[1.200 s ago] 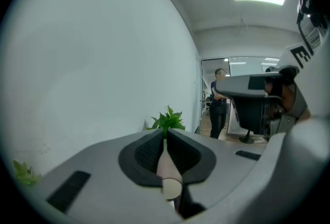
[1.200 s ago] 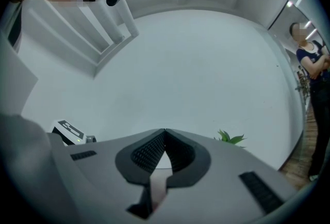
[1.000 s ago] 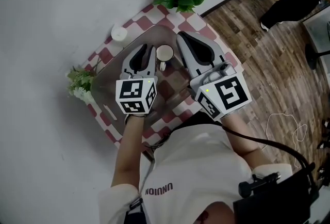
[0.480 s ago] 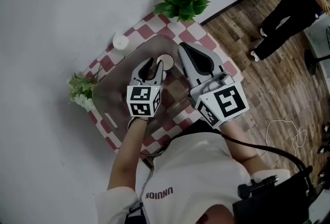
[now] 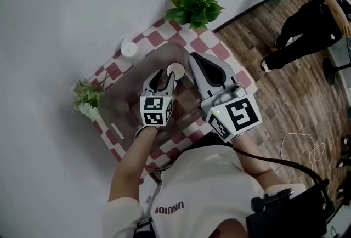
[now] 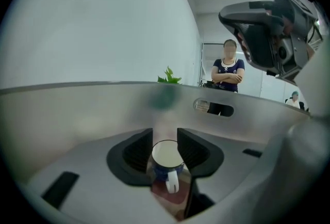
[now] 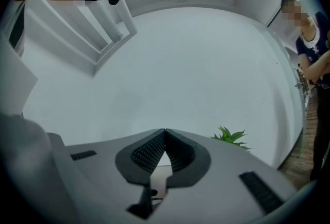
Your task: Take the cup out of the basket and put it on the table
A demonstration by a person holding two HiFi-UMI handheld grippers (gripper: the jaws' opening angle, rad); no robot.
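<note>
A white cup (image 5: 177, 68) with a dark blue outside stands upright inside the translucent grey basket (image 5: 123, 86) on the checkered table. My left gripper (image 5: 165, 74) reaches down into the basket. In the left gripper view the cup (image 6: 166, 156) sits between the two dark pads (image 6: 138, 152), handle toward the camera. The jaws are opening, and I see no firm pinch on the cup. My right gripper (image 5: 193, 58) hovers just right of the cup over the basket's right side, and its jaws (image 7: 165, 132) are shut with nothing between them.
A green potted plant (image 5: 195, 4) stands at the table's far corner, a white flower bunch (image 5: 86, 97) at its left edge, and a small white round thing (image 5: 128, 49) by the wall. The basket's far wall has a handle slot (image 6: 214, 108). A person (image 5: 307, 15) stands on the wooden floor to the right.
My left gripper has moved right and forward to the cup and its jaws have spread, so the cup now lies between them. The right gripper has barely moved. The bystander has shifted.
</note>
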